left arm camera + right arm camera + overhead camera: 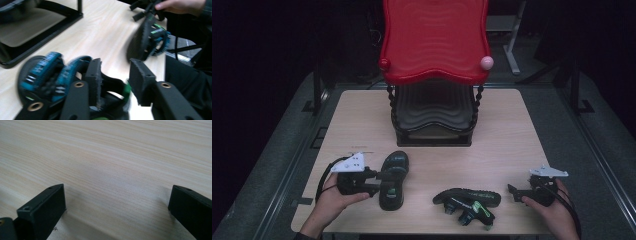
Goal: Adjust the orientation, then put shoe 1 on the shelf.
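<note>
Two sandals are logged. Lower left of the high view: left gripper (379, 181), jaws parted around the upright sandal (393, 179), long axis running up-frame. Lower centre: tipped sandal (468, 201), lying crosswise. Lower right: right gripper (514, 192), jaws wide, empty, just beside it.

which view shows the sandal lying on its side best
The high view: the sandal on its side shows whole on the table, between the two claws. The left gripper view shows it blurred, farther off; the right gripper view shows bare table.
</note>
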`<state>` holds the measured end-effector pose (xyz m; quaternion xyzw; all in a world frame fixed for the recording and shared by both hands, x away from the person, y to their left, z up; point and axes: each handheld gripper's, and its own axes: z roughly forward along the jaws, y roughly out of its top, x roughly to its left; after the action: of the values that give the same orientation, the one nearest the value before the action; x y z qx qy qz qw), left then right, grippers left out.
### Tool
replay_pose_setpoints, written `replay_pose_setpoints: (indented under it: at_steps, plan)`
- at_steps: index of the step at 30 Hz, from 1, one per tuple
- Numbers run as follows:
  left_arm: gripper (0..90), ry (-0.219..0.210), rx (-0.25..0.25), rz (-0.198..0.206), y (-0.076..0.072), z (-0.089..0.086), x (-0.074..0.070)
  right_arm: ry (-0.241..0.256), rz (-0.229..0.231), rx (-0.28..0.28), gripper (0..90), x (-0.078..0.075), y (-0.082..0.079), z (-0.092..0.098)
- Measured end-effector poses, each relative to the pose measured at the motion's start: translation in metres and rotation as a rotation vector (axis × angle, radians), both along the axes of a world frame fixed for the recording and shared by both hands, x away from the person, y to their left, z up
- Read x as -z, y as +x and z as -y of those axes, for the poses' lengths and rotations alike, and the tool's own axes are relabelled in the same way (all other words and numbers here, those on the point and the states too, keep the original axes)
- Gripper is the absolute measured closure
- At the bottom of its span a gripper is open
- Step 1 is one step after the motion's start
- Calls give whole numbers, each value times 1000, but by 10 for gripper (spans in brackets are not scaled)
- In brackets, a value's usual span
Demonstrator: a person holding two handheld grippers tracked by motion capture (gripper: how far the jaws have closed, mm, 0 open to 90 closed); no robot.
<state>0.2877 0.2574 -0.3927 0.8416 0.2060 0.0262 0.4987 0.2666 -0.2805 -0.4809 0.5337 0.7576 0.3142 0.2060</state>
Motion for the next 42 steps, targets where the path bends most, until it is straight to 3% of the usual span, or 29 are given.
replay_pose_setpoints:
  at_steps: [4,11,20,25,28,36,42]
  plan:
    - [531,7,-32,4,21,-2,5,0,0,0,6,0,0,0]
    - [476,28,-21,-31,41,3,23,0,0,2,6,0,0,0]
    - [492,60,-7,-56,44,7,37,0,0,1,6,0,0,0]
    - [624,64,-2,-44,45,8,39,0,0,1,6,0,0,0]
    - [668,51,-4,-49,46,7,40,-1,0,1,5,0,0,0]
    - [685,21,-4,-41,43,3,37,-1,0,1,6,0,0,0]
    - [687,-23,1,-36,39,5,26,-1,0,1,6,0,0,0]
